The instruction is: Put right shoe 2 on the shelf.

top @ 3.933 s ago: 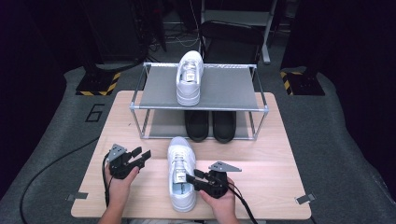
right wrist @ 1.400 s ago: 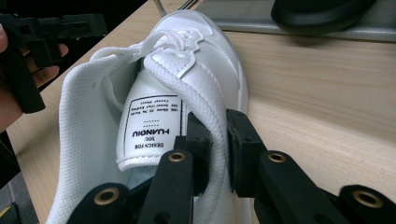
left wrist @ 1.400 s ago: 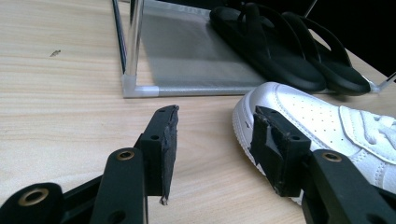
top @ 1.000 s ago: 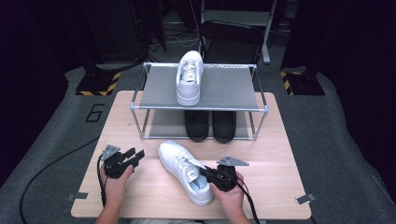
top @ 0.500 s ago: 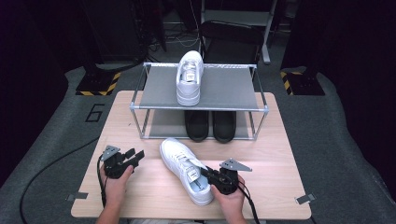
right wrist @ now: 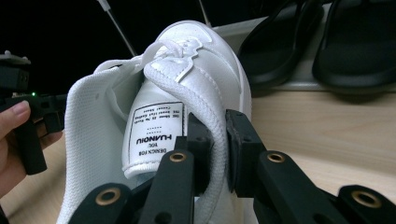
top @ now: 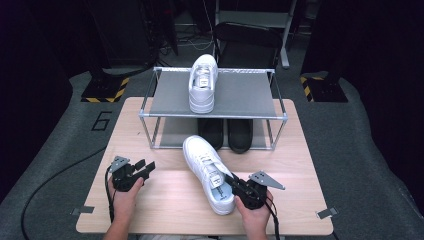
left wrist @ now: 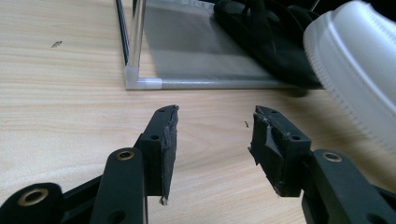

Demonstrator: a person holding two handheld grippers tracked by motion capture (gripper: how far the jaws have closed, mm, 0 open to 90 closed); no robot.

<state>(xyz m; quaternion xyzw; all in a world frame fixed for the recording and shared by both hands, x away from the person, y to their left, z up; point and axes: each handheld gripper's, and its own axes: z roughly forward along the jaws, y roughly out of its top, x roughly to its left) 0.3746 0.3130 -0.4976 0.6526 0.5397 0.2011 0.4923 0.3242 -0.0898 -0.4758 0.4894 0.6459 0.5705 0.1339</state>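
We see the right gripper [top: 239,188] clamped on the padded collar of the white lace-up leather sneaker [top: 207,172], one jaw inside the opening beside the printed tongue label and the other outside, as the right gripper view [right wrist: 215,140] shows closely. The sneaker stretches away from that claw towards the metal-framed two-tier shoe rack with grey shelves [top: 215,116], its toe just short of the rack's lower front rail. About four seconds ago it lay straight, toe pointing at the rack; a second ago it had already swung so the heel sat towards the right hand, and since then the heel end has been drawn slightly further to the right and lifted a little, with the grip unchanged. The left gripper [top: 142,168] has stayed in place on the light wooden table [top: 165,210], its jaws standing apart with bare wood between them [left wrist: 212,140]; the sneaker's toe [left wrist: 359,74] lies ahead and to the right of that claw. A second white sneaker [top: 202,82] sits on the rack's top shelf, and a pair of black slip-on sandals [top: 230,134] rests on the lower shelf, beyond both claws.
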